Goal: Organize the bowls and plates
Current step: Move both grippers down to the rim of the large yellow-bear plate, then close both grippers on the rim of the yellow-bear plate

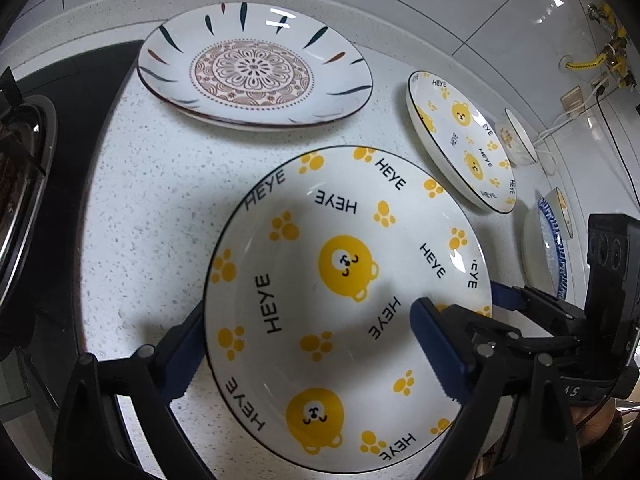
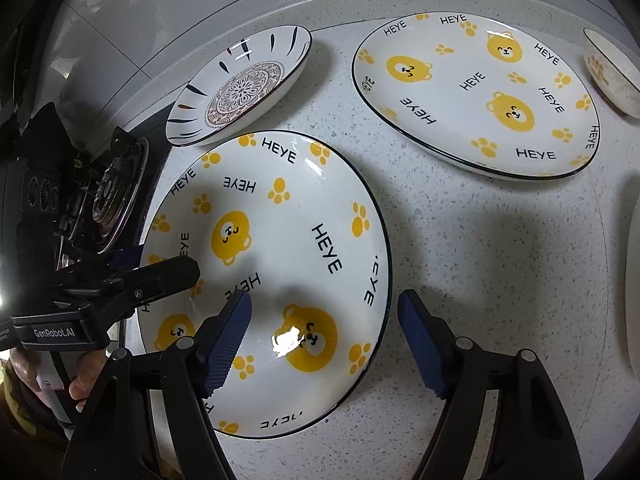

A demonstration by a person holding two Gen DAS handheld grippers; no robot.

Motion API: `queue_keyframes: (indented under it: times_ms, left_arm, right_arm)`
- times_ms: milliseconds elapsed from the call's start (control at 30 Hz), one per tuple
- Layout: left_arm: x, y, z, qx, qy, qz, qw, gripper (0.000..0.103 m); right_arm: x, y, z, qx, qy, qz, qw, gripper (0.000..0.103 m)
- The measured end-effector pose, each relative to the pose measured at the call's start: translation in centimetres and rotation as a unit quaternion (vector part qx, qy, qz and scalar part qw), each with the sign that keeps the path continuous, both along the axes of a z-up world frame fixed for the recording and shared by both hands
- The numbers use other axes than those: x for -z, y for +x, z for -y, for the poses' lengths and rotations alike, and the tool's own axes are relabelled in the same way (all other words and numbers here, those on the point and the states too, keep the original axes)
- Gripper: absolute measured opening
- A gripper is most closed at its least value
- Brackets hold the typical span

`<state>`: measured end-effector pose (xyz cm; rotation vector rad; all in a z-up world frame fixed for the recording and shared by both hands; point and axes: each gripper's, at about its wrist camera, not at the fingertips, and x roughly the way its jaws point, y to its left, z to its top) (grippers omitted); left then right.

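The near bear plate (image 1: 348,304) is set on the speckled counter (image 1: 152,200), beside the stove (image 1: 24,184). Its left rim is straddled by the left gripper (image 1: 308,344), jaws spread wide, pads not pressing. Its right rim is straddled by the right gripper (image 2: 324,344), jaws apart, no pinch visible. Behind lie a floral plate (image 1: 252,68) and a second bear plate (image 2: 476,92); bowls (image 1: 520,136) are seen farther right.

- Left wrist view looks steeply down, close over the near bear plate (image 1: 348,300).
- Right wrist view does likewise; both share that plate (image 2: 264,280), probably from opposite sides.
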<state>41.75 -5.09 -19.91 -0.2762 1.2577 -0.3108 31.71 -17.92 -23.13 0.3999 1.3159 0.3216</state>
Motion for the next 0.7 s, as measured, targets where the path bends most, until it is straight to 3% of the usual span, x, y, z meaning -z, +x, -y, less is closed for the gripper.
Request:
queue_keyframes:
  times_ms: [67, 300, 467, 700]
  left_arm:
    - [0.3, 0.0, 0.1, 0.002, -0.006, -0.007, 1.0000, 0.096]
    - [0.4, 0.3, 0.3, 0.008, -0.009, -0.006, 0.9999, 0.095]
    - [0.5, 0.3, -0.3, 0.013, -0.025, -0.010, 0.9996, 0.095]
    - [0.5, 0.5, -1.5, 0.017, -0.064, -0.015, 0.9977, 0.095]
  right_arm:
    - [0.2, 0.0, 0.0, -0.001, 0.006, -0.005, 1.000, 0.056]
    - [0.4, 0.3, 0.3, 0.000, 0.010, -0.011, 1.000, 0.044]
    - [0.7, 0.5, 1.2, 0.014, 0.007, -0.020, 1.000, 0.022]
    - [0.9, 0.6, 1.8, 0.017, 0.014, -0.025, 0.999, 0.017]
